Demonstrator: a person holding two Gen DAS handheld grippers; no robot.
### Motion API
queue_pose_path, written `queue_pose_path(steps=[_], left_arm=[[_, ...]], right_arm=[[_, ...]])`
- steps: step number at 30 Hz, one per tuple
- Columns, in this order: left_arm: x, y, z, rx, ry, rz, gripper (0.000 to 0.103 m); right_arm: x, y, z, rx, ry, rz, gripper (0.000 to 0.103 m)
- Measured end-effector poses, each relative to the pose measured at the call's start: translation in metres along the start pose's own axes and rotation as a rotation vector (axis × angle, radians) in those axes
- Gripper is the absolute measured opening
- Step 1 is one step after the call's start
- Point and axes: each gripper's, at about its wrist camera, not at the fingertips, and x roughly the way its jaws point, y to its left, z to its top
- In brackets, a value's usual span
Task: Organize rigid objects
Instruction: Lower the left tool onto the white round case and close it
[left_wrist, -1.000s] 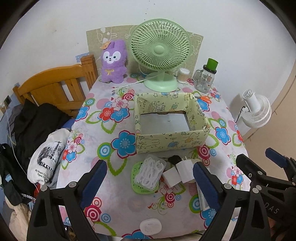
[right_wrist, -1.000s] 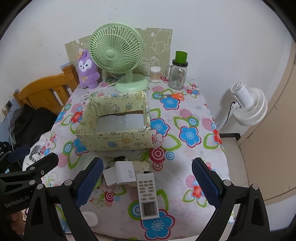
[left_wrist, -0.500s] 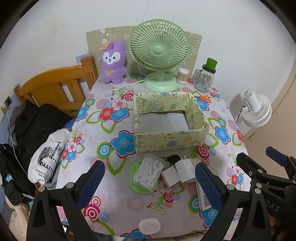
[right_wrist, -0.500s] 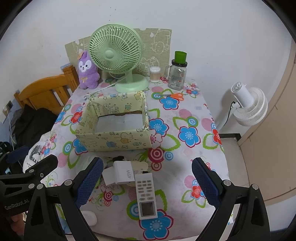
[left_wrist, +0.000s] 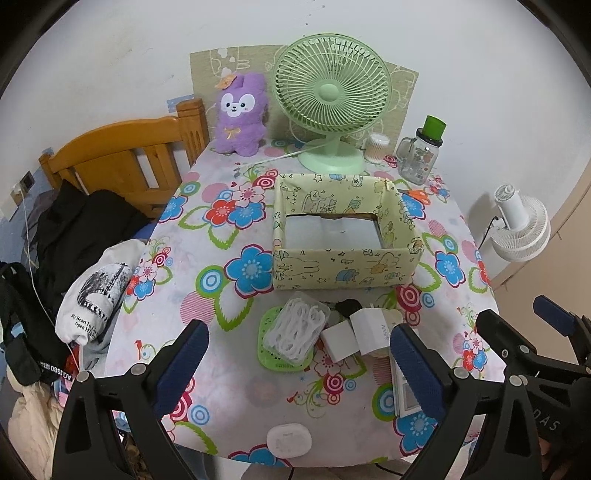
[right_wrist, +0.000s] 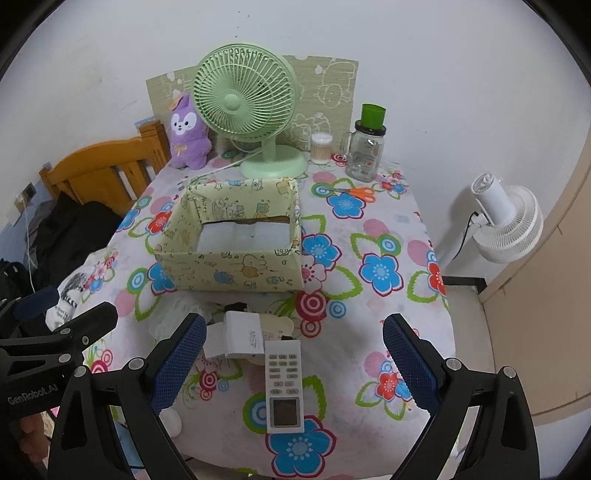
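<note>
An open yellow patterned box (left_wrist: 343, 273) (right_wrist: 236, 271) stands mid-table. In front of it lie a clear case of white floss picks (left_wrist: 298, 328) on a green mat (left_wrist: 273, 360), two white charger blocks (left_wrist: 371, 326) (right_wrist: 243, 334), a white remote (right_wrist: 283, 384) (left_wrist: 402, 391) and a small white oval case (left_wrist: 289, 440). My left gripper (left_wrist: 299, 362) is open and empty above the near table edge. My right gripper (right_wrist: 295, 354) is open and empty over the remote.
At the back stand a green fan (left_wrist: 332, 99), a purple plush (left_wrist: 242, 112), a cotton-swab jar (left_wrist: 376, 147) and a glass mug jar (left_wrist: 421, 155); orange scissors (right_wrist: 356, 192) lie nearby. A wooden bed frame (left_wrist: 129, 155) with clothes is left; a white floor fan (left_wrist: 517, 229) is right.
Both grippers have drawn back and risen slightly; the table objects sit a little farther off in both views. Nothing on the table has moved.
</note>
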Motion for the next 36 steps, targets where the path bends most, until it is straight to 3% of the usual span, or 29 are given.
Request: queue_pose_path(steps=[18, 22, 26, 36], left_arm=[[0.021, 0.021, -0.047, -0.007, -0.004, -0.069, 0.1], [0.033, 0.023, -0.065, 0.017, -0.015, -0.038, 0.1], [0.049, 0.028, -0.083, -0.005, 0.028, -0.039, 0.1], [0.076, 0.023, -0.12, -0.027, 0.054, -0.021, 0.1]], right_arm=[[0.016, 0.003, -0.047, 0.099, -0.028, 0.011, 0.098], [0.03, 0.001, -0.061, 0.119, -0.01, -0.002, 0.098], [0.045, 0.001, -0.076, 0.108, 0.009, -0.016, 0.098], [0.083, 0.009, -0.108, 0.039, 0.037, 0.012, 0.098]])
